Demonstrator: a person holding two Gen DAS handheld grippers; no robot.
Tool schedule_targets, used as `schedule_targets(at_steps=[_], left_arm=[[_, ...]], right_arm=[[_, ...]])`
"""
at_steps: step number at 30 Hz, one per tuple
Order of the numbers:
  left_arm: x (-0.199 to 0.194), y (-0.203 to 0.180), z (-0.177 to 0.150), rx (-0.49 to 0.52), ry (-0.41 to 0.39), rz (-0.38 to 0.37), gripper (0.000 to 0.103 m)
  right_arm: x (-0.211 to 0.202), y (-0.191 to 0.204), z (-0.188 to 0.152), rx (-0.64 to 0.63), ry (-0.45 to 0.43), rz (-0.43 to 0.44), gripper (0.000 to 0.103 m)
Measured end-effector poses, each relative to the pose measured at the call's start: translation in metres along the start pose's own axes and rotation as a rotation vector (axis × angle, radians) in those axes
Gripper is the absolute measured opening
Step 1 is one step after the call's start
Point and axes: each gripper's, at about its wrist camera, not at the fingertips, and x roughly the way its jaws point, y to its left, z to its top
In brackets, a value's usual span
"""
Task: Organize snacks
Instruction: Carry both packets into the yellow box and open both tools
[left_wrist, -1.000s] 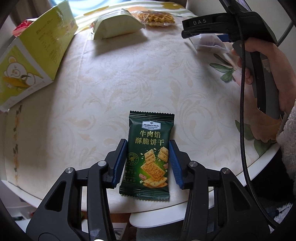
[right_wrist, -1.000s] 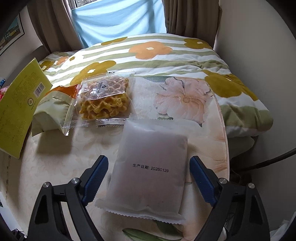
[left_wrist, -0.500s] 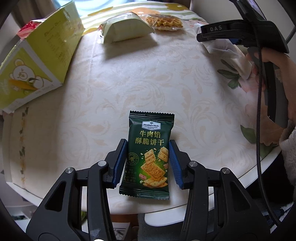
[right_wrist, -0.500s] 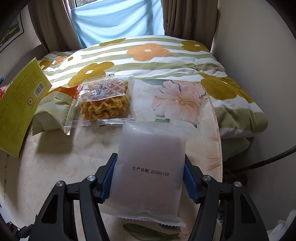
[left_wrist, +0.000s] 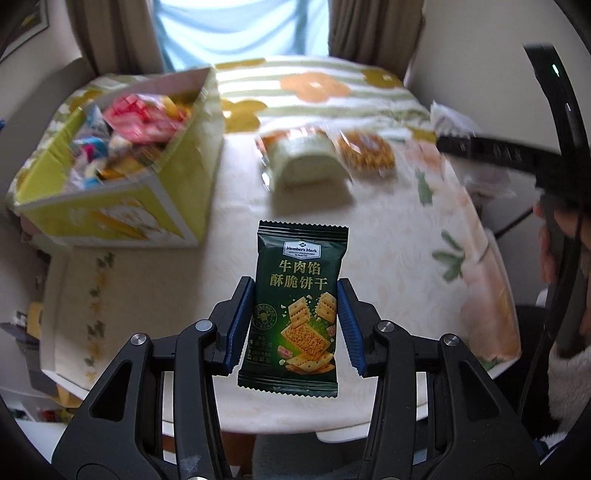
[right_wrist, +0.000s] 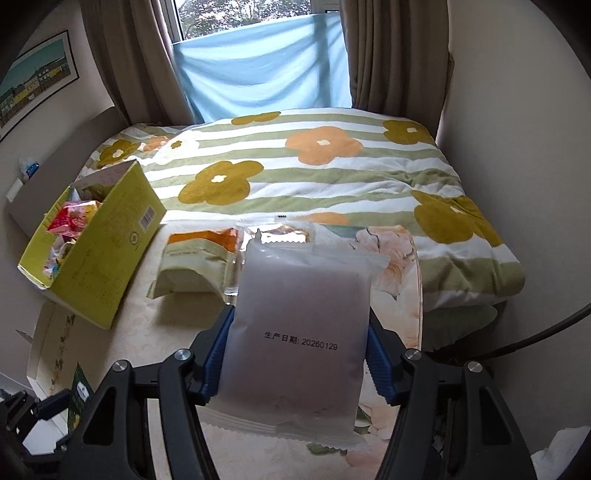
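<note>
Left gripper (left_wrist: 295, 321) clamps green packet (left_wrist: 297, 295), right gripper (right_wrist: 297, 354) clamps white packet (right_wrist: 299, 332); both lifted. Next: carry to box (left_wrist: 110, 177), drop inside.

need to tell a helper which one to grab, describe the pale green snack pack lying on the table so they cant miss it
On the round table, right of the open yellow-green box, lies a puffy pale green pack with an orange top edge. The neighbour on its other side is a clear bag of golden lattice crackers; this one is opaque and pillow-shaped.

On the bench (right_wrist: 177, 325) the open box (right_wrist: 99, 258) of snacks stands at the left; right of it a puffed packet (right_wrist: 192, 264), then a waffle packet (left_wrist: 365, 151) (partly hidden). The bed (right_wrist: 332, 173) lies behind.
</note>
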Motion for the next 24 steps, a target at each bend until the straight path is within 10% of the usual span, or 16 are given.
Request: schedule_targets(at_steps=[13, 24], left_arm=[[-0.067, 0.125, 0.089, -0.093, -0.189, 0.015, 0.041], [-0.056, 0.249, 0.136, -0.100, -0.190, 0.057, 0.041]], right_arm=[[-0.043, 0.112, 0.054, -0.079, -0.091, 0.134, 0.060], [-0.009, 0.238, 0.101, -0.129, -0.094, 0.213, 0.060]])
